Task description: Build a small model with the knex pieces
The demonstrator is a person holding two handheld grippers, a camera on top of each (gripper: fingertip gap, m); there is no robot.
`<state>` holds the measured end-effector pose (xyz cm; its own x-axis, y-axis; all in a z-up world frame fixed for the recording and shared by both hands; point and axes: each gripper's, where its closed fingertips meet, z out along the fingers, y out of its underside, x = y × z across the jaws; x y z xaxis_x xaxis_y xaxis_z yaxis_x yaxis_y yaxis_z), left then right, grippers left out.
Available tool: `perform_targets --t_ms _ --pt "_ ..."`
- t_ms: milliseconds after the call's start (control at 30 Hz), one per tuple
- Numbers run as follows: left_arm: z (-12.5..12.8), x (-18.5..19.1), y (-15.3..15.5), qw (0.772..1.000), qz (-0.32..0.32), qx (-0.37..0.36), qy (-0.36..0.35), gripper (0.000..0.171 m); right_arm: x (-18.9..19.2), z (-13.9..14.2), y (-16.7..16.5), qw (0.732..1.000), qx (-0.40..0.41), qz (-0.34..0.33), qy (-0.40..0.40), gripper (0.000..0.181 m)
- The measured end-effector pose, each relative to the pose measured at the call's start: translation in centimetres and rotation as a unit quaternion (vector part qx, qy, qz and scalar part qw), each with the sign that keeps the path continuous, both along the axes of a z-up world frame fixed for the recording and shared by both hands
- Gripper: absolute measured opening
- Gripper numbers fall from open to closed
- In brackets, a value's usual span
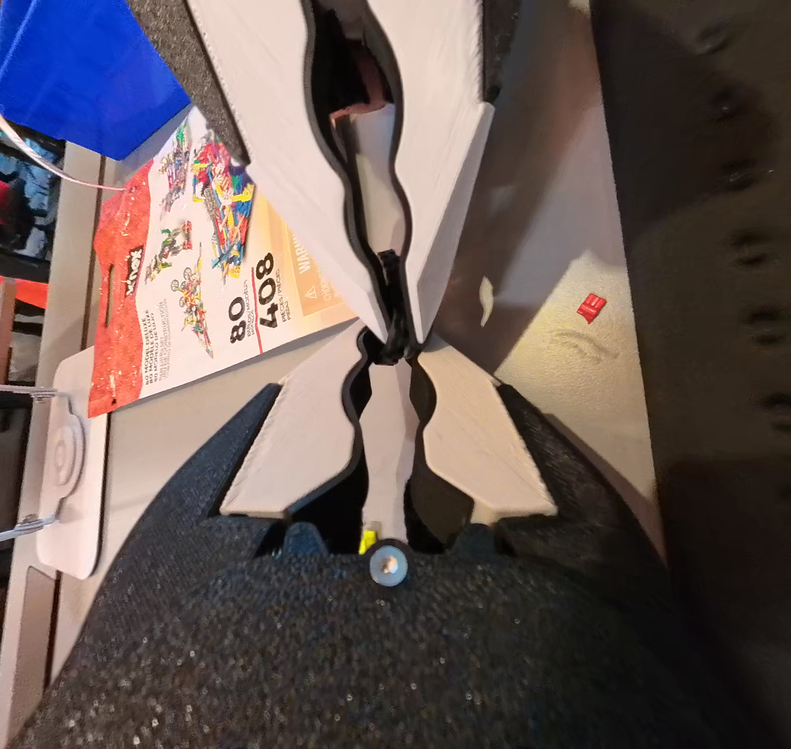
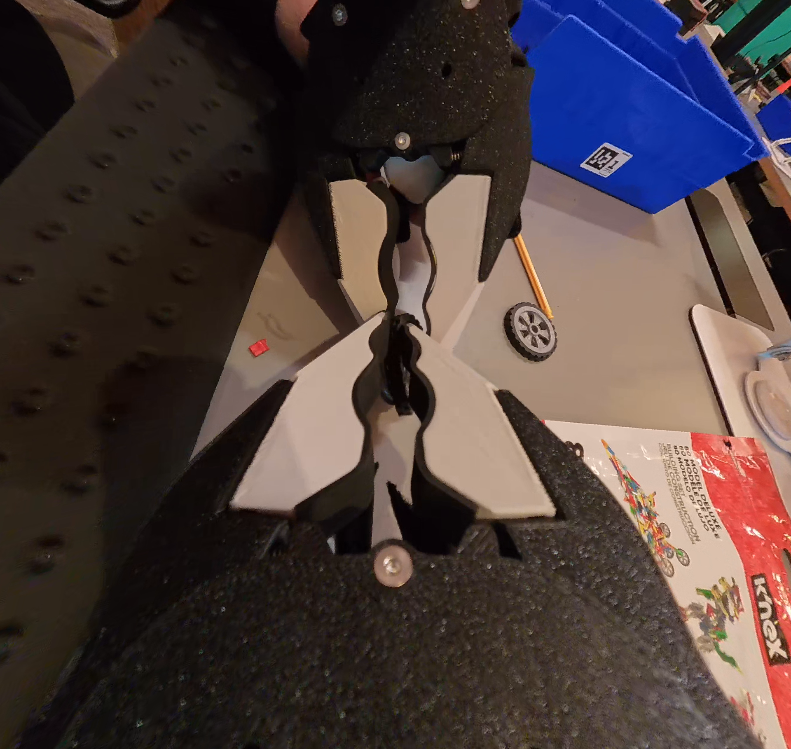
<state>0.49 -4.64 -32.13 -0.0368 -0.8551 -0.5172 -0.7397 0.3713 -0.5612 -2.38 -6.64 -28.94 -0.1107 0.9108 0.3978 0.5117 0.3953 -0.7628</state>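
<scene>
My two grippers meet tip to tip over the grey table (image 2: 620,300). My right gripper (image 2: 396,334) is shut on a small black plastic piece (image 2: 400,369) that lies along the slot between its white fingers. My left gripper (image 1: 391,354) comes from the opposite side and is shut on the near end of the same black piece (image 1: 393,317). In the left wrist view the right gripper (image 1: 396,330) reaches down from the top. In the right wrist view the left gripper (image 2: 391,311) reaches down from the top, with a hand behind it.
A grey wheel with a black tyre (image 2: 530,337) and a yellow rod (image 2: 533,274) lie to the right. A small red piece (image 2: 258,347) lies beside a dark studded mat (image 2: 107,257). Blue bins (image 2: 620,108) stand behind. A printed toy package (image 2: 706,536) and a white board (image 2: 727,364) lie nearby. The grippers' ends are close to 4 centimeters from one another. The printed toy package (image 2: 706,536) is about equally far from each gripper, around 25 centimeters.
</scene>
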Motion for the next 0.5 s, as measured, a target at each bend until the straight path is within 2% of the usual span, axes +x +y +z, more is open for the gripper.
perform_targets --t_ms 267,500 --pt "-0.1 0.2 -0.9 0.995 -0.004 -0.092 -0.031 0.007 -0.2 0.1 -0.2 0.999 0.048 0.005 -0.006 0.001" --pt "-0.7 0.3 -1.3 0.994 -0.011 -0.11 -0.02 0.007 -0.1 -0.4 -0.5 0.994 0.102 0.013 -0.037 0.001"
